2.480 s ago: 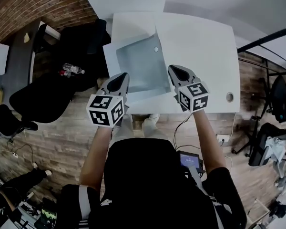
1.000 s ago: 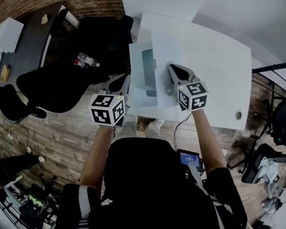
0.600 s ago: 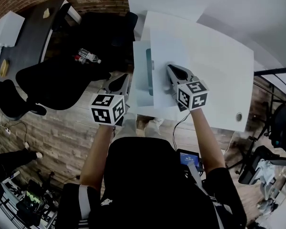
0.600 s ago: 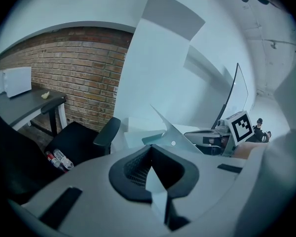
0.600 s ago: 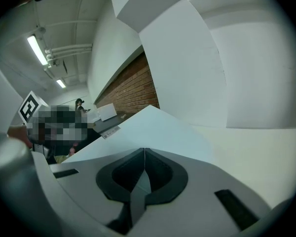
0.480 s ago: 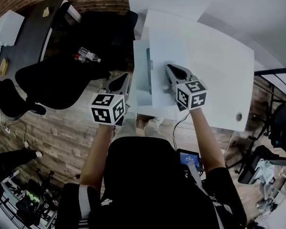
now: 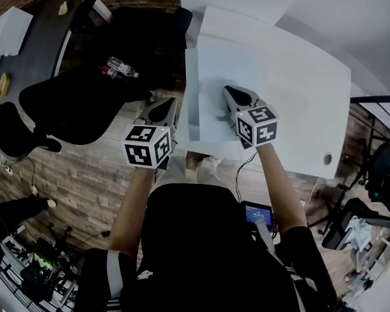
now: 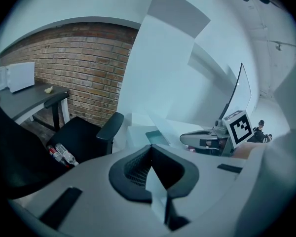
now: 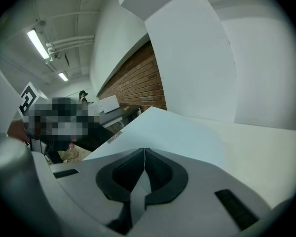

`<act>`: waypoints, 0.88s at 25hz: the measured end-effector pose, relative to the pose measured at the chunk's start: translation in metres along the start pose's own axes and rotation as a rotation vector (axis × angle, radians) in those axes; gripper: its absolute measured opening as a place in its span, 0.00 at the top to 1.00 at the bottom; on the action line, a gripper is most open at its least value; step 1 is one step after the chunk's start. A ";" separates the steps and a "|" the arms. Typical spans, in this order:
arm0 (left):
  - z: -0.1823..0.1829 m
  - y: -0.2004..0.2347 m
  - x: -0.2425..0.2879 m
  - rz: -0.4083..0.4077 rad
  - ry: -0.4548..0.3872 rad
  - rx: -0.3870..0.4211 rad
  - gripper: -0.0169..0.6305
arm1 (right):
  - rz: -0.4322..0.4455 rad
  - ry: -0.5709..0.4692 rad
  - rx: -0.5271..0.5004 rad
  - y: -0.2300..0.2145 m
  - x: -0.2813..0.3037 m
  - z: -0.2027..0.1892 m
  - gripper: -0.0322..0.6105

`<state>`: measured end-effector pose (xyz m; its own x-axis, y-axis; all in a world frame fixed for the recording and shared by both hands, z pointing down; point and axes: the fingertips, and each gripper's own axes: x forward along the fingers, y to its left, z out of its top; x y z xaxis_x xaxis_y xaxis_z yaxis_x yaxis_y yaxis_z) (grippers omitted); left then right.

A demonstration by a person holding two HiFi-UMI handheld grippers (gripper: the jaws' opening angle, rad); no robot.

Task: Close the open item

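A white desk has a sliding compartment at its left side, and only a narrow pale strip of it shows beside the white top. In the left gripper view a small teal patch of its inside is still visible. My right gripper is shut and its tip rests on the white top near that edge; its own view shows the jaws closed over the white surface. My left gripper is shut and empty, left of the desk over the floor, with its jaws pointing at the compartment.
Black office chairs stand left of the desk, with a water bottle on the wooden floor and a dark table beyond. A round cable hole is at the desk's near right. A brick wall runs behind.
The wide grey-blue opening seen earlier has shrunk step by step to a thin strip as the white top closed over it, with my right gripper resting on that top throughout.
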<state>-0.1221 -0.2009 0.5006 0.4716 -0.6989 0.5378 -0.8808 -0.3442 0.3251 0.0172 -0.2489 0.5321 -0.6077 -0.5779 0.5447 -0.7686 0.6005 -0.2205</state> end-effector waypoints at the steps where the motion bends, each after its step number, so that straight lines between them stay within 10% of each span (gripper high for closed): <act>1: -0.002 0.001 0.001 0.000 0.003 -0.003 0.95 | 0.002 0.006 0.002 0.001 0.002 -0.001 0.89; 22: -0.022 0.015 0.005 0.021 0.031 -0.052 0.95 | 0.028 0.089 -0.088 0.013 0.034 -0.012 0.89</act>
<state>-0.1325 -0.1958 0.5252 0.4546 -0.6855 0.5688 -0.8877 -0.2959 0.3529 -0.0115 -0.2537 0.5578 -0.6057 -0.5113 0.6096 -0.7287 0.6642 -0.1670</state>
